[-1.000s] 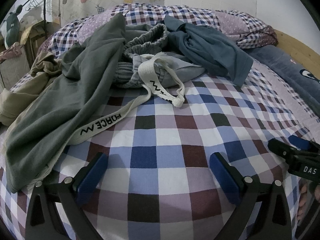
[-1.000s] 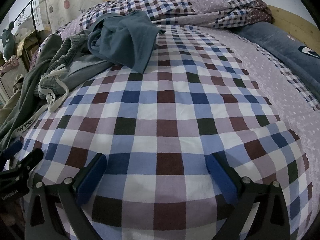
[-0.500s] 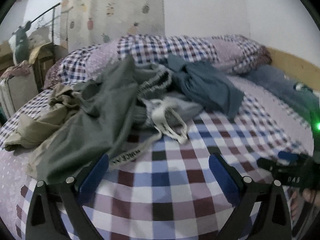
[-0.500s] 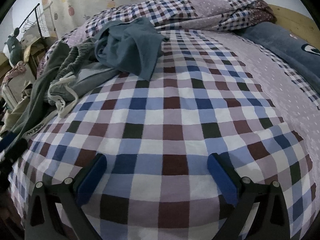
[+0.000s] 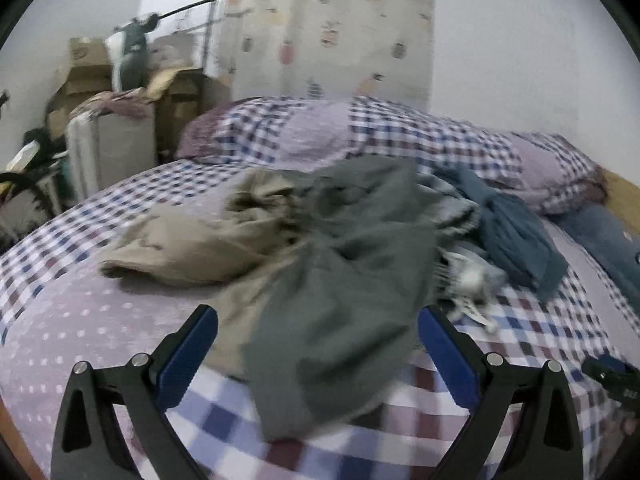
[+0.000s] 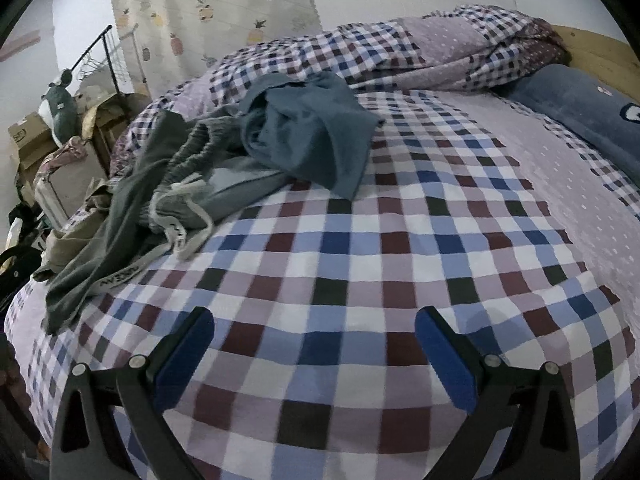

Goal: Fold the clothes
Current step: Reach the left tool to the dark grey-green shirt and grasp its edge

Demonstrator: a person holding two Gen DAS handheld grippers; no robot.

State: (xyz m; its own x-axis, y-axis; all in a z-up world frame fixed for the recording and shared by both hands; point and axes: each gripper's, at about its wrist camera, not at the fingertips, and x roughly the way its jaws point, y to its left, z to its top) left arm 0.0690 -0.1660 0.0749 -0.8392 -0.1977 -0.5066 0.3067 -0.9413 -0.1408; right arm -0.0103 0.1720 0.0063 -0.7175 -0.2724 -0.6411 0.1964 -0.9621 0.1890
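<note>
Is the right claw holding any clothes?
No, the right claw is wide open above bare checkered bedsheet; the crumpled blue-grey shirt lies farther away.

Soft matt grey cloth garment, rumpled beige cloth garment, blue-grey cloth shirt, checked woven cotton-like bedsheet, matt black plastic gripper arms with blue rubbery pads, pale wooden bed frame

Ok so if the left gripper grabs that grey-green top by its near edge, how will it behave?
Probably floppy: the grey-green top lies crumpled, so it should sag and trail. It overlaps the tan garment, which might get dragged along. The left gripper is open with that edge between its fingers.
</note>
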